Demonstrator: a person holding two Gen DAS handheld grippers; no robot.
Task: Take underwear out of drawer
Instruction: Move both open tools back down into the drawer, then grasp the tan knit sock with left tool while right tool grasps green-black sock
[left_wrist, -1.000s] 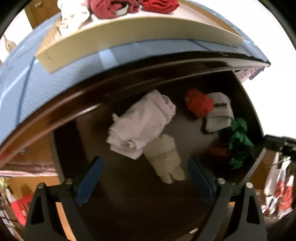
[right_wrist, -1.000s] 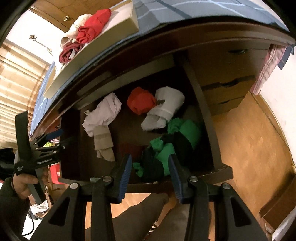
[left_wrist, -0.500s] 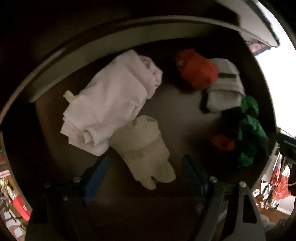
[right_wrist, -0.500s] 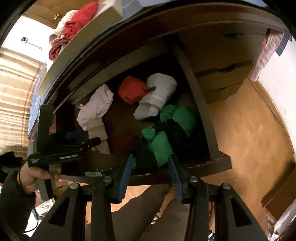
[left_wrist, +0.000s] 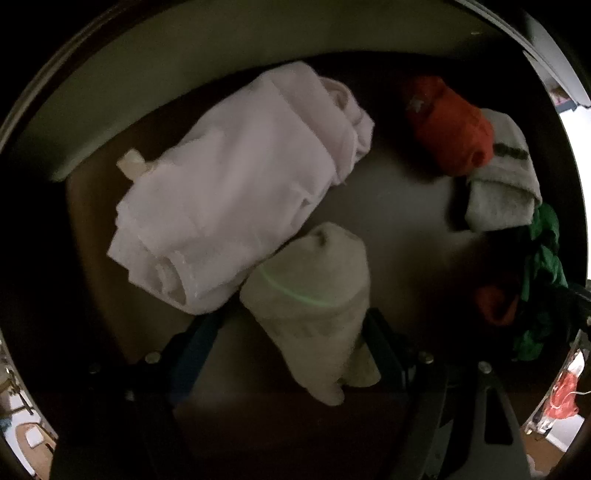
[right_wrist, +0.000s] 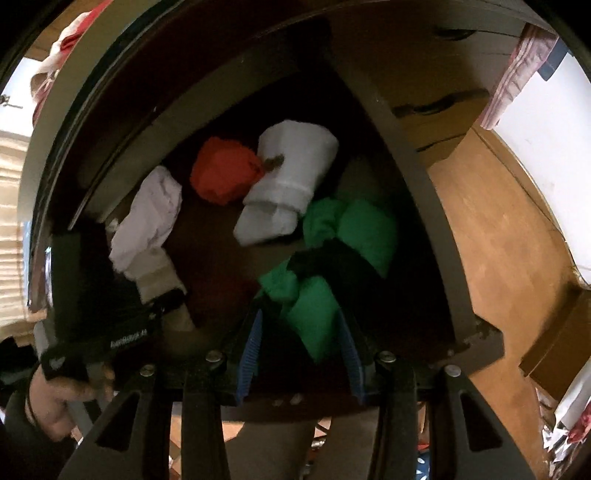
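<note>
left gripper sunk into drawer, jaws released astride cream knit roll; right gripper jaws released.

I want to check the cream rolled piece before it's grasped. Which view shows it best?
The left wrist view: the cream rolled piece fills the centre, between the left gripper fingers. The right wrist view shows only part of it, small and partly hidden behind that gripper.

Dark wood dresser, orange-brown wood floor, bright white wall
</note>
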